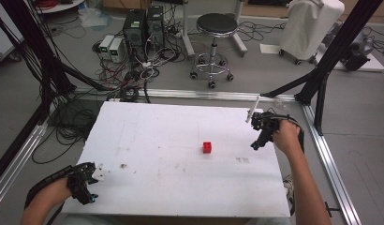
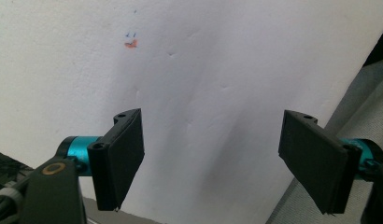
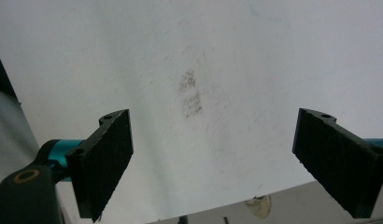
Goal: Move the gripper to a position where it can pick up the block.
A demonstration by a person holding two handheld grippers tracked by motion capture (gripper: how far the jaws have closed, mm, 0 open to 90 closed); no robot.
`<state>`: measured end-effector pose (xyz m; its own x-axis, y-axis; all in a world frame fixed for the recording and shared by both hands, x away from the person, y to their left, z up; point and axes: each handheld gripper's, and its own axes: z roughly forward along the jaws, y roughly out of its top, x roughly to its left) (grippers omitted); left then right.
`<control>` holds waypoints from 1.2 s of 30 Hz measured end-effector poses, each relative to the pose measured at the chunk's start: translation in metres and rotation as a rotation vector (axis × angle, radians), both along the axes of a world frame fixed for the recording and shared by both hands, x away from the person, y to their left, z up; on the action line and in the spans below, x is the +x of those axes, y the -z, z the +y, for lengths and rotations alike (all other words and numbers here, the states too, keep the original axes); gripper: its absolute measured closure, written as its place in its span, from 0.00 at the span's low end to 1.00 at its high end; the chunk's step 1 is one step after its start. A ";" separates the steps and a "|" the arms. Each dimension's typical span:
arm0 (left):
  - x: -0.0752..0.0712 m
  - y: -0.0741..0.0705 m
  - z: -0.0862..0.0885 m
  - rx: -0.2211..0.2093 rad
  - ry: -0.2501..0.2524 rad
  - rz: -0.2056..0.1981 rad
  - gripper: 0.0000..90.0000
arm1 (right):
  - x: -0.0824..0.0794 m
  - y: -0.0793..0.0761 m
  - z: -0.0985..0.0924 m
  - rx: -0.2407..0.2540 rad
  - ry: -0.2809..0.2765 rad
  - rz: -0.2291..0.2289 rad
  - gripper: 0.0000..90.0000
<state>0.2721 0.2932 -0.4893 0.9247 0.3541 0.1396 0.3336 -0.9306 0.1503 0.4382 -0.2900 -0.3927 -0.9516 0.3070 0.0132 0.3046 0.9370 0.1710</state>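
Note:
A small red block (image 1: 207, 147) sits alone on the white table (image 1: 180, 122), a little right of the middle. My left gripper (image 1: 88, 194) rests at the table's front left corner, far from the block. Its jaws stand wide apart over bare white board (image 2: 213, 158), so it is open with nothing between them. My right gripper (image 1: 256, 144) hovers at the table's right edge, about a hand's width right of the block. It too is open (image 3: 213, 163), with a dark smudge (image 3: 191, 95) on the board ahead of it.
A round black stool (image 1: 217, 24) and computer towers (image 1: 143, 26) with tangled cables stand on the floor beyond the table. Black frame posts (image 1: 321, 70) rise at the far right. A small orange mark (image 2: 130, 44) is on the board near the left gripper.

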 end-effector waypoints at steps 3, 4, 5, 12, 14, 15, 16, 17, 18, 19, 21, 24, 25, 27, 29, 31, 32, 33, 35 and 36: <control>0.000 0.000 0.000 -0.001 -0.002 0.003 0.25 | 0.006 -0.001 0.015 -0.006 -0.054 -0.013 0.13; 0.000 0.000 0.000 -0.001 -0.001 0.005 0.25 | 0.008 -0.001 0.019 -0.009 -0.067 -0.017 0.13; 0.000 0.000 0.000 -0.003 -0.002 0.002 0.25 | 0.009 0.000 0.024 -0.007 -0.082 -0.017 0.13; 0.000 0.001 0.000 -0.004 0.000 0.003 0.25 | 0.017 0.010 0.059 -0.025 -0.164 0.021 0.13; 0.000 0.001 0.000 -0.007 -0.003 0.002 0.25 | 0.019 0.013 0.067 -0.036 -0.180 0.023 0.13; 0.000 0.001 0.000 -0.008 -0.003 0.002 0.25 | 0.019 0.013 0.067 -0.036 -0.180 0.023 0.13; 0.000 0.001 0.000 -0.008 -0.003 0.003 0.25 | 0.020 0.013 0.070 -0.040 -0.187 0.020 0.13; 0.000 0.001 0.000 -0.008 -0.003 0.005 0.25 | 0.022 0.015 0.077 -0.038 -0.196 0.022 0.13; 0.000 0.001 0.000 -0.006 -0.002 0.005 0.25 | 0.023 0.016 0.081 -0.037 -0.200 0.028 0.13; 0.000 0.001 0.000 -0.007 -0.002 0.005 0.25 | 0.024 0.017 0.085 -0.039 -0.206 0.026 0.13; 0.000 0.001 0.000 -0.009 -0.003 0.004 0.25 | 0.025 0.018 0.089 -0.035 -0.217 0.022 0.13; 0.000 0.002 0.000 -0.006 -0.002 0.004 0.25 | 0.028 0.022 0.104 -0.037 -0.247 0.022 0.13; 0.000 0.002 0.000 -0.006 -0.001 0.004 0.25 | 0.028 0.024 0.106 -0.038 -0.257 0.018 0.13; 0.000 0.001 0.000 -0.006 -0.001 0.006 0.25 | 0.029 0.028 0.110 -0.050 -0.278 0.021 0.13; 0.000 0.001 0.000 -0.006 0.004 0.007 0.25 | 0.030 0.032 0.114 -0.059 -0.286 0.018 0.13; 0.000 0.001 0.000 -0.007 0.002 0.005 0.25 | 0.030 0.036 0.117 -0.068 -0.296 0.021 0.13; 0.000 0.001 0.000 -0.007 0.002 0.005 0.25 | 0.031 0.037 0.119 -0.073 -0.303 0.021 0.13; 0.000 0.001 0.000 -0.007 0.001 0.004 0.25 | 0.031 0.039 0.121 -0.073 -0.307 0.019 0.13; 0.000 0.001 0.000 -0.009 0.001 0.006 0.25 | 0.031 0.042 0.124 -0.071 -0.303 0.020 0.13; 0.000 0.001 0.000 -0.009 0.000 0.006 0.25 | 0.033 0.043 0.126 -0.072 -0.311 0.022 0.13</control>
